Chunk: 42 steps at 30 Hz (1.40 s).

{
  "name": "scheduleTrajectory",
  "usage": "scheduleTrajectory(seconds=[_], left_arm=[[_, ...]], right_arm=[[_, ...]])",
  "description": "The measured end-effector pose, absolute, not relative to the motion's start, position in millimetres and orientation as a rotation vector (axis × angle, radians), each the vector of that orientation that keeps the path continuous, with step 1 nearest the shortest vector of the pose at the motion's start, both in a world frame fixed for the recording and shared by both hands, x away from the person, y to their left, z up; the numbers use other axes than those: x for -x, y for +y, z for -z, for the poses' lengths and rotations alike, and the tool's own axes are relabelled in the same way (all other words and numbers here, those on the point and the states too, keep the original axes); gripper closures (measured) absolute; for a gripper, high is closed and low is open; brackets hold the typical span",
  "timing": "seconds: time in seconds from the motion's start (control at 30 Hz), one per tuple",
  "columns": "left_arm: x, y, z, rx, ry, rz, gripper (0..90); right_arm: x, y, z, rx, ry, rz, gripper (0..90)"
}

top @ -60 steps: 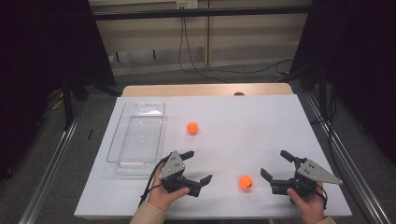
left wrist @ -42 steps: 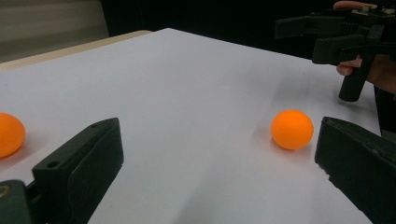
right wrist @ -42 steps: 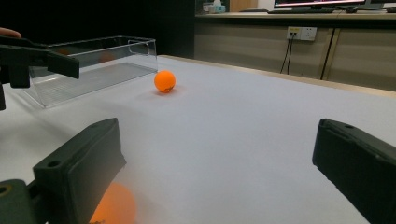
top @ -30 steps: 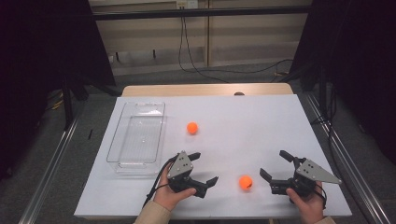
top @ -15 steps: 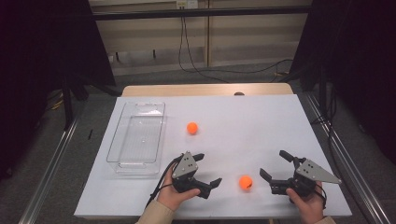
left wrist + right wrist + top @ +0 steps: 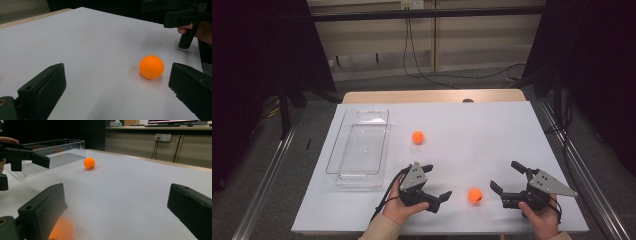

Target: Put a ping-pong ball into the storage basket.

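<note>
Two orange balls lie on the white table. The near ball (image 6: 475,195) rests between my two grippers at the front edge; the far ball (image 6: 417,136) sits mid-table. My left gripper (image 6: 438,181) is open, its jaws pointing right at the near ball (image 6: 151,67), which lies just ahead of the right-hand jaw, untouched. My right gripper (image 6: 503,175) is open too and faces left. In the right gripper view the near ball (image 6: 62,230) peeks out behind the left-hand jaw, and the far ball (image 6: 89,163) lies ahead.
A clear plastic tray (image 6: 357,175) stands empty at the left of the table, its wall (image 6: 57,147) close behind the far ball. The table's front edge runs just under both hands. Cables lie on the floor beyond the table.
My left gripper has slid to the right and turned toward the near ball. The right gripper and both balls have stayed put.
</note>
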<state>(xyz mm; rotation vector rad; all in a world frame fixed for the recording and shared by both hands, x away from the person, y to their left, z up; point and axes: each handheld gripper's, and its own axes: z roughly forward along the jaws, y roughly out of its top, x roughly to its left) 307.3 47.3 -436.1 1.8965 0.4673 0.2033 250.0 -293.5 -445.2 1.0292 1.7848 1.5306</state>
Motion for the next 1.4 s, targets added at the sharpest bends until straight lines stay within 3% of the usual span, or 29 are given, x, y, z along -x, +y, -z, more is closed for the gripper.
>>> scheduleTrajectory(seconds=[1.4], left_arm=[[-308.9,31.4,438.1,-1.923,0.460,-0.170,1.2]], right_arm=[[-250.5,-293.4,445.3,-1.027,1.786,-1.532,1.4]])
